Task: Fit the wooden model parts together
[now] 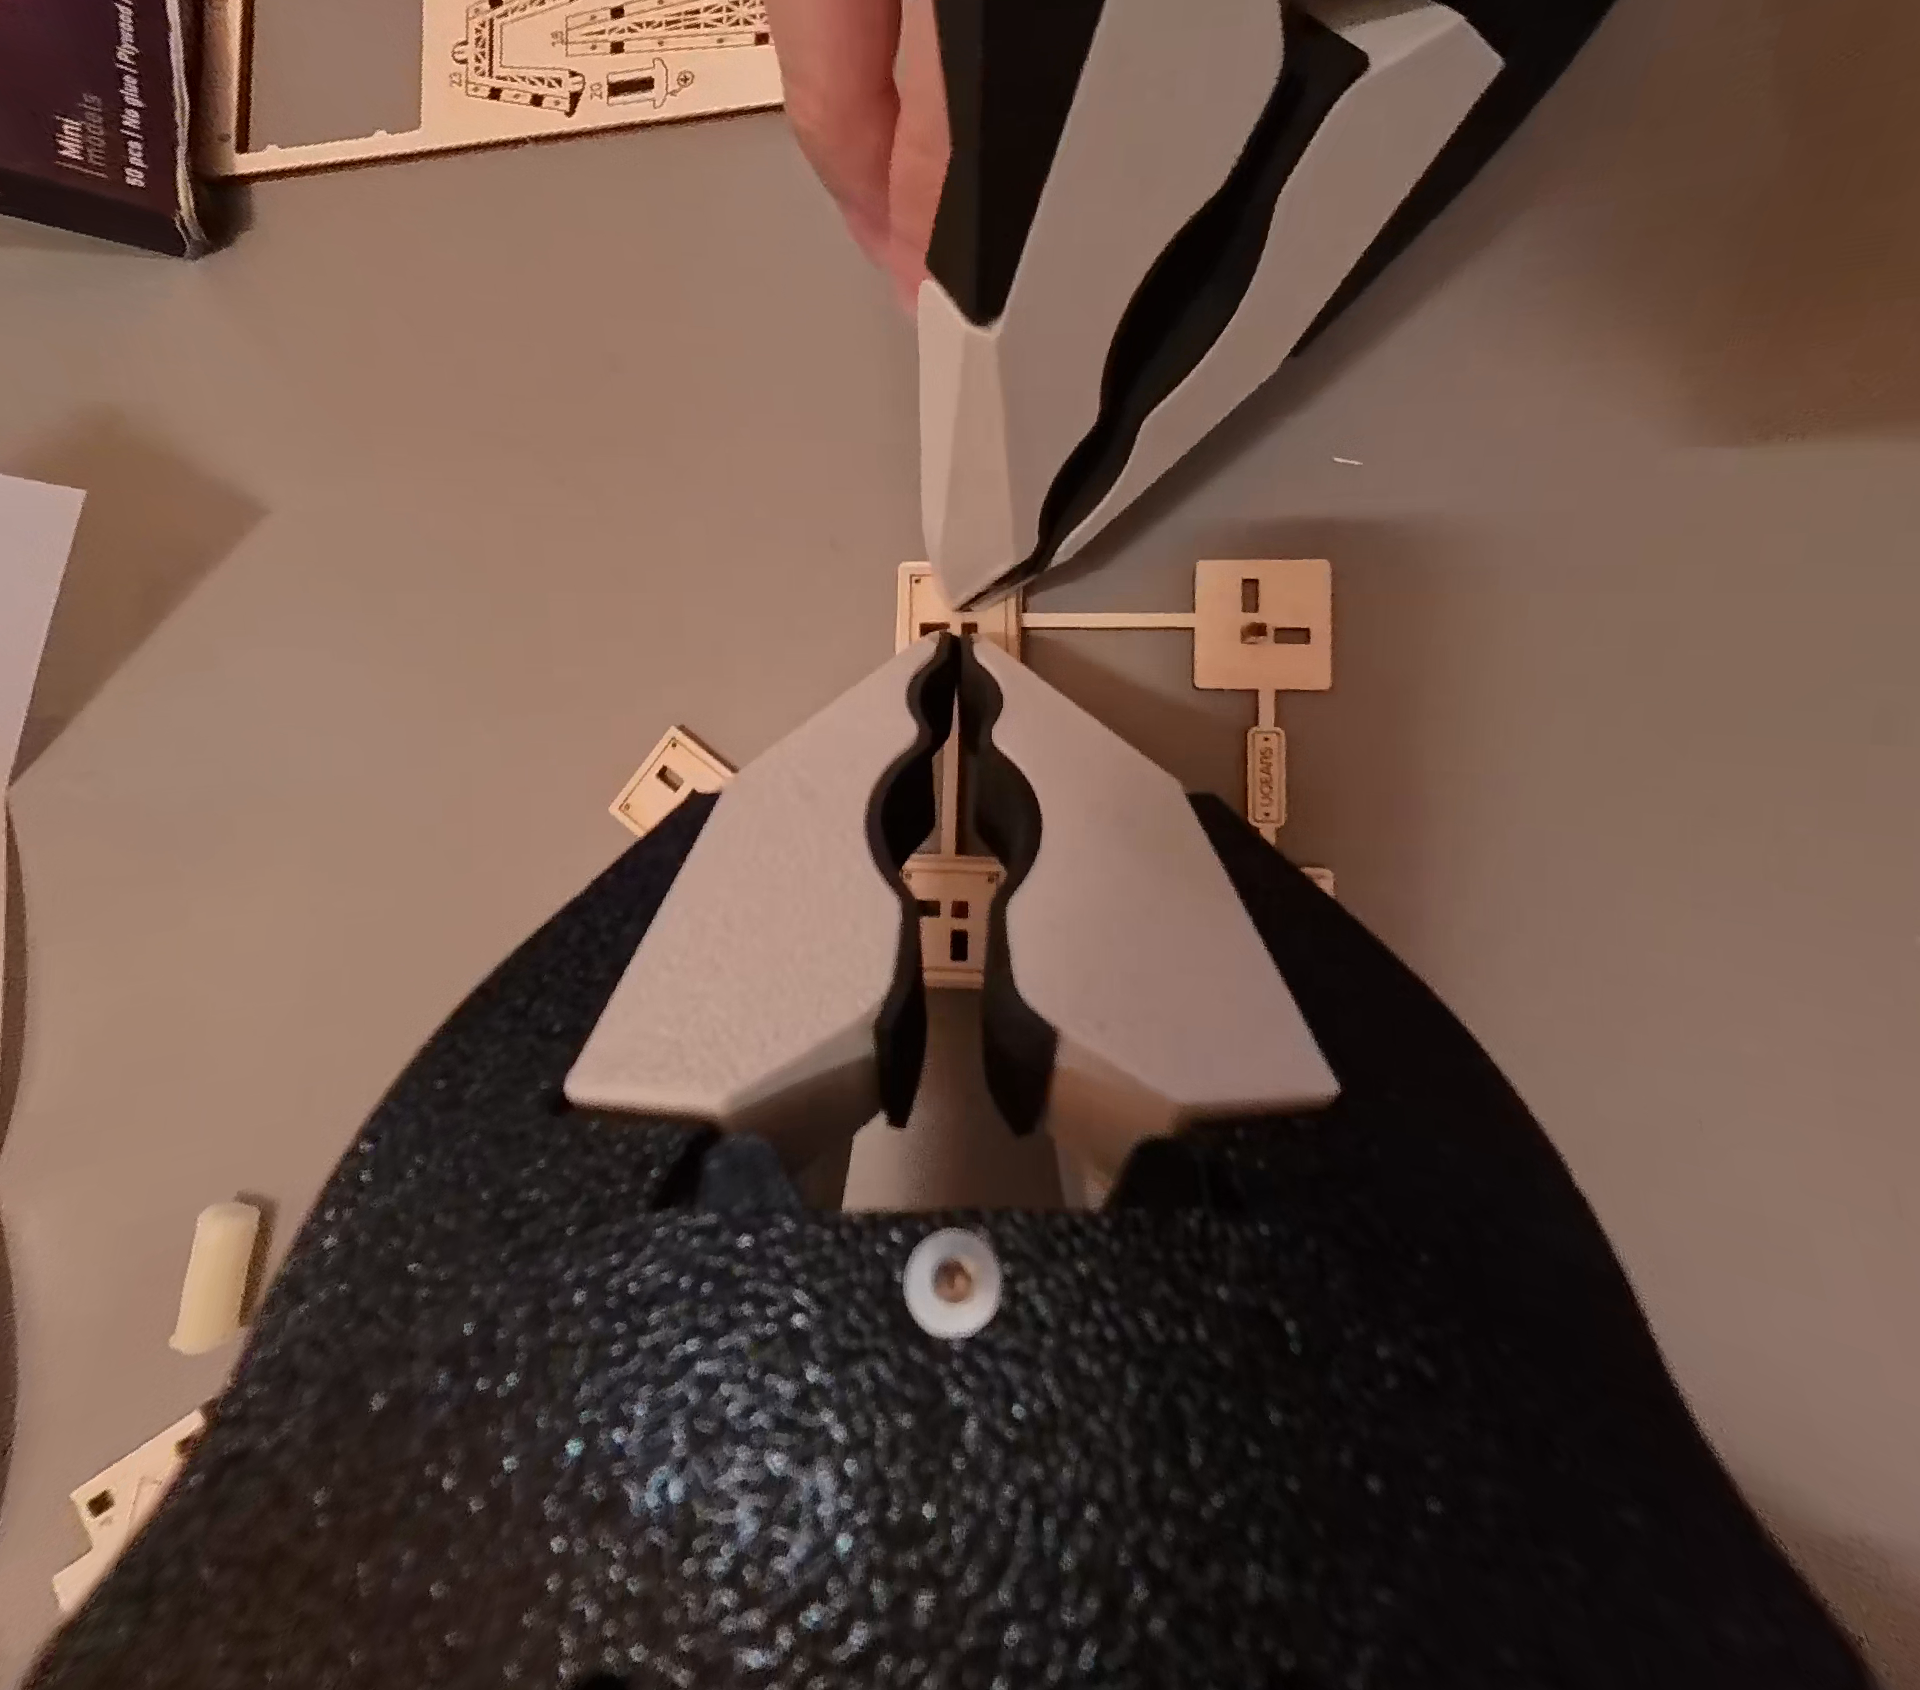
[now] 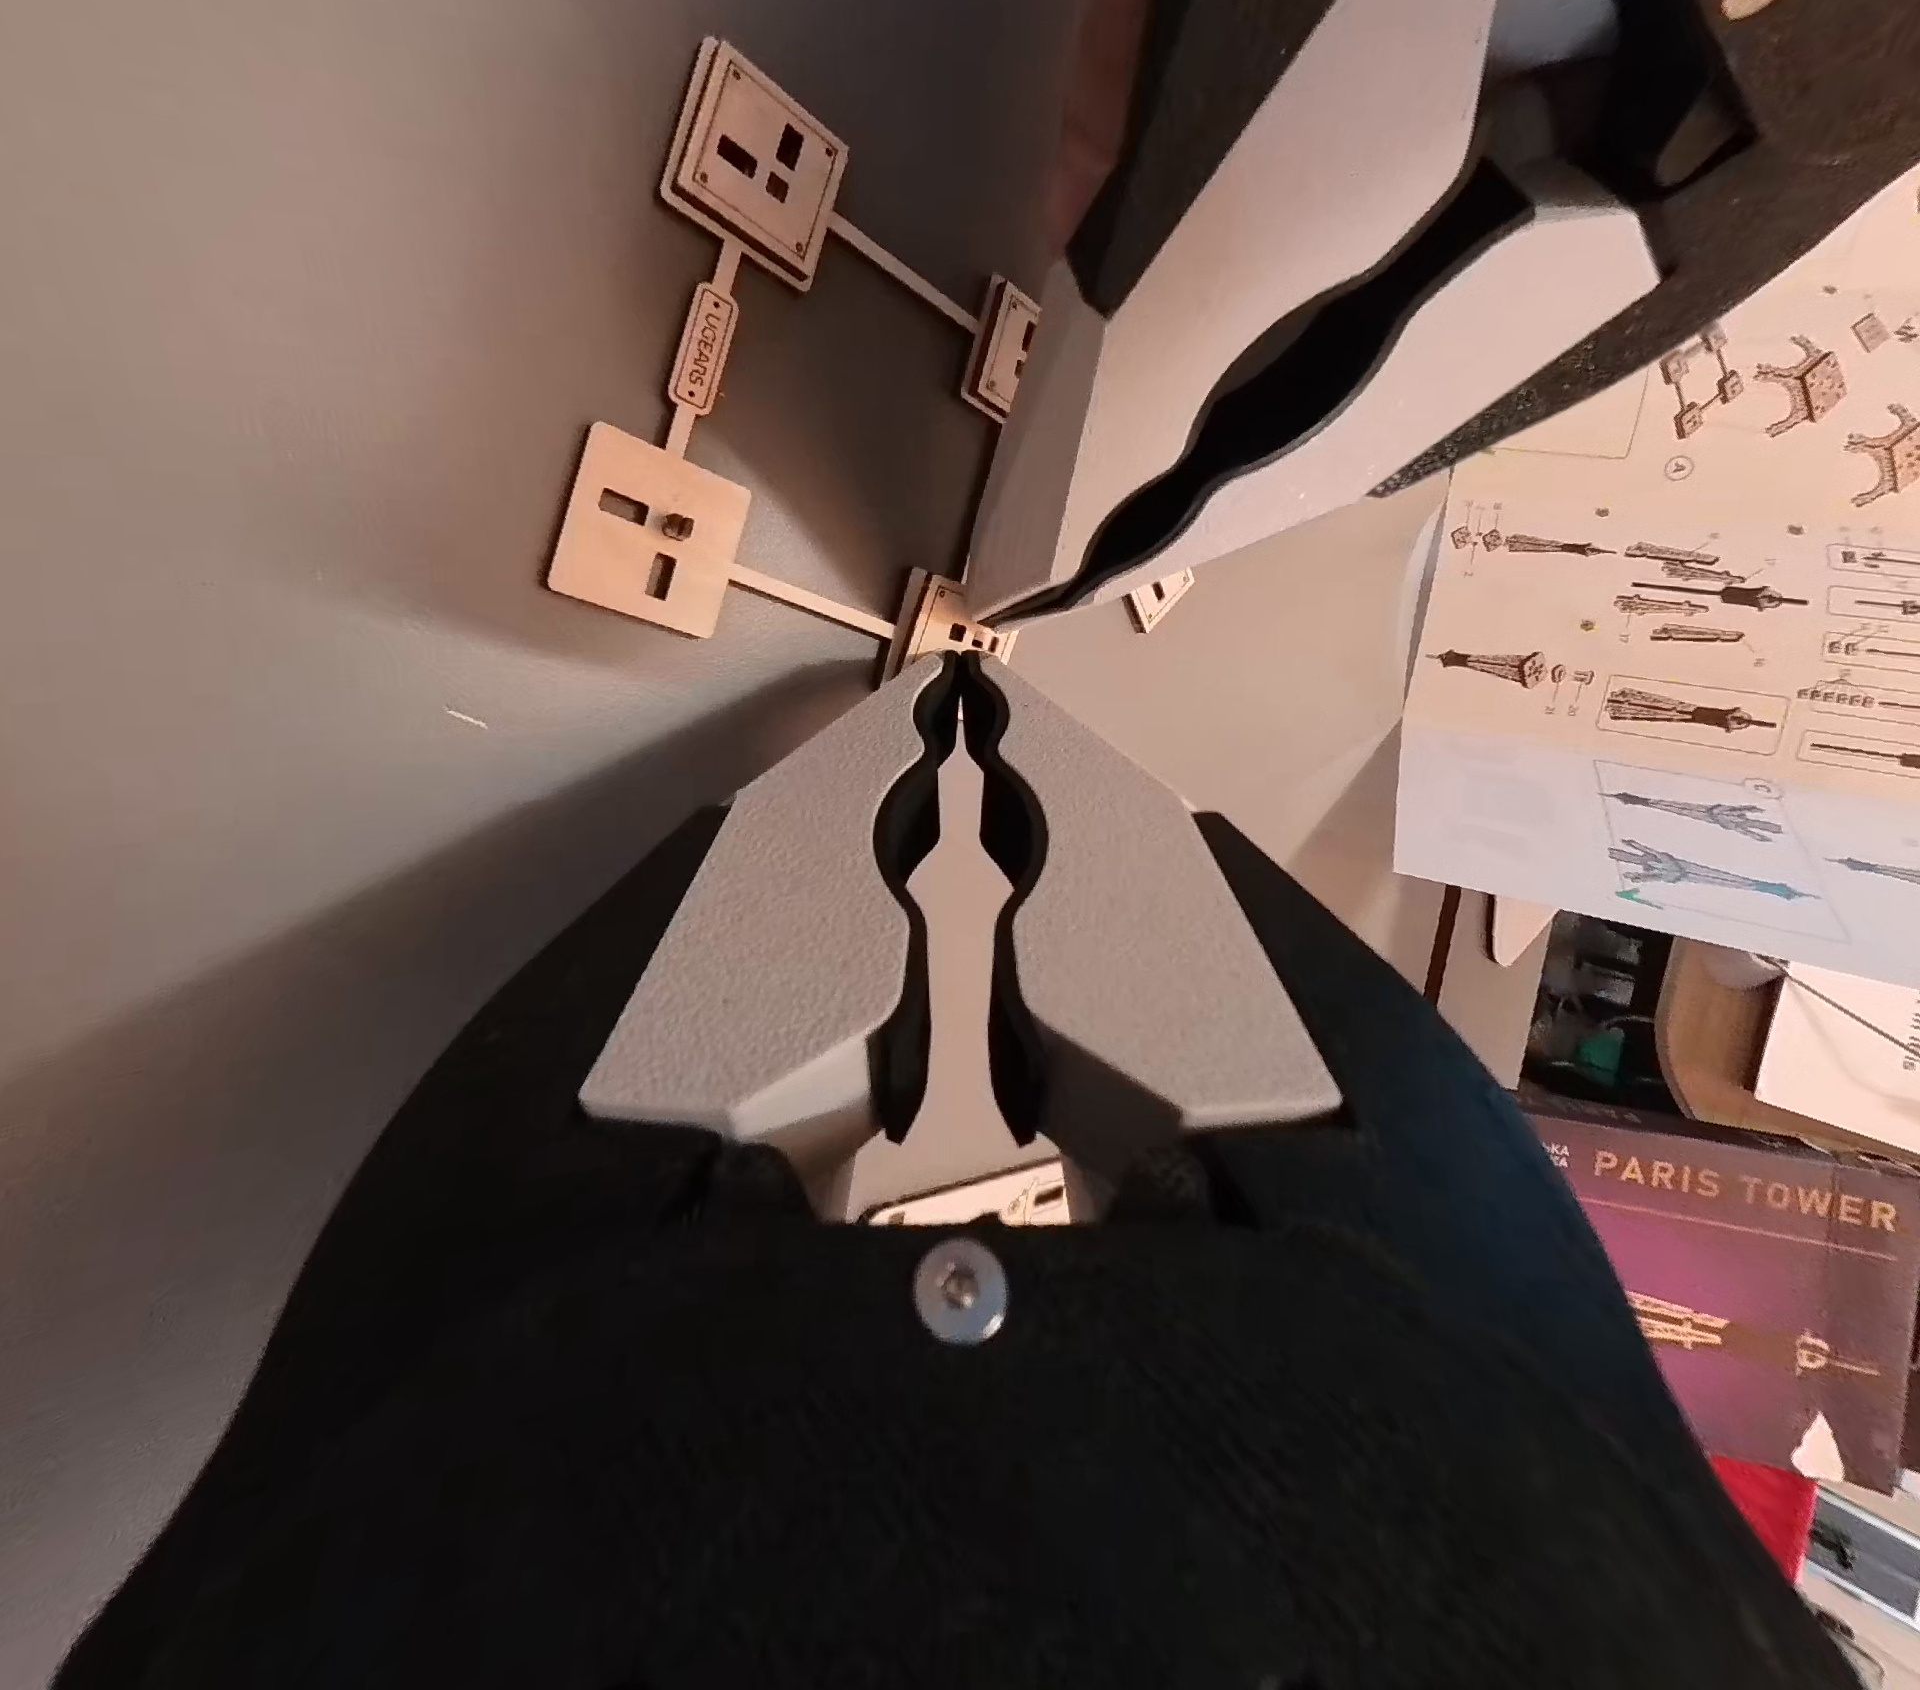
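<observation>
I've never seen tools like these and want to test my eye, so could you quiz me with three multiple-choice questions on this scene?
1. Where do the tips of the left gripper and the right gripper meet?
A. On the purple box
B. At one corner square of the wooden frame
C. On the instruction sheet

2. How many squares does the frame have?
A. Two
B. Four
C. Six

3. How do the grippers' jaws stand?
A. Both closed at the tips
B. Both wide open
C. One open, one closed

Answers:
1 B: both views show the two pairs of tips converging on the same corner square.
2 B: the right wrist view shows four squares joined by thin bars.
3 A: each pair of fingertips touches, with no gap at the tip.
</observation>
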The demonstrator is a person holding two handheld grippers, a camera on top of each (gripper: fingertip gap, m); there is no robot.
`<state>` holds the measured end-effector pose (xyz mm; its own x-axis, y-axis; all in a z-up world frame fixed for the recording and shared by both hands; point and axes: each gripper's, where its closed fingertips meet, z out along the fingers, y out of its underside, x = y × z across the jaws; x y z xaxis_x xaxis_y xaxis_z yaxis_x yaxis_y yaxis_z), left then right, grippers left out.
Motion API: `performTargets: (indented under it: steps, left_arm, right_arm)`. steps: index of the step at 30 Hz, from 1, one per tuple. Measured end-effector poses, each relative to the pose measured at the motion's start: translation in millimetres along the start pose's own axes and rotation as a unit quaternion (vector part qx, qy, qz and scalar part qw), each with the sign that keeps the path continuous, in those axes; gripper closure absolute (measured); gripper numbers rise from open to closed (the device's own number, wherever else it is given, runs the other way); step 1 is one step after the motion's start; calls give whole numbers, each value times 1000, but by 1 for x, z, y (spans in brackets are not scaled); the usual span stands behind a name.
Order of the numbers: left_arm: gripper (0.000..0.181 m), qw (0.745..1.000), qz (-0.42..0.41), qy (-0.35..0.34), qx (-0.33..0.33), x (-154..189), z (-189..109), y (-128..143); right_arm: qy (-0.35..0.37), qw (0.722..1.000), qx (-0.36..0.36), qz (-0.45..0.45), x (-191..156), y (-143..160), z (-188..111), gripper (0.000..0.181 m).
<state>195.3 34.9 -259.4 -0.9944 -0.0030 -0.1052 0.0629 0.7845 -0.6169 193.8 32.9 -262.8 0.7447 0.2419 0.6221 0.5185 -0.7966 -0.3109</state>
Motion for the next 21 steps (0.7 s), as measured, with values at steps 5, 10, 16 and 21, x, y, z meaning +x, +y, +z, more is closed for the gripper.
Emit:
performTargets:
  steps: [5,10,16,21]
  left_arm:
    - [181,1000,-4,6,-6,0,0,0]
    - [181,1000,-11,4,-8,0,0,0]
    - [181,1000,-17,10,9,-1,-3,-3]
    - [181,999,11,13,-39,-1,-2,3]
  right_arm:
    - [0,999,-27,-18,0,1,0,181]
    - [-7,998,-49,-35,0,1,1,181]
    - [5,998,-47,-31,1,1,1,181]
    - [4,998,-46,-30,1,1,1,181]
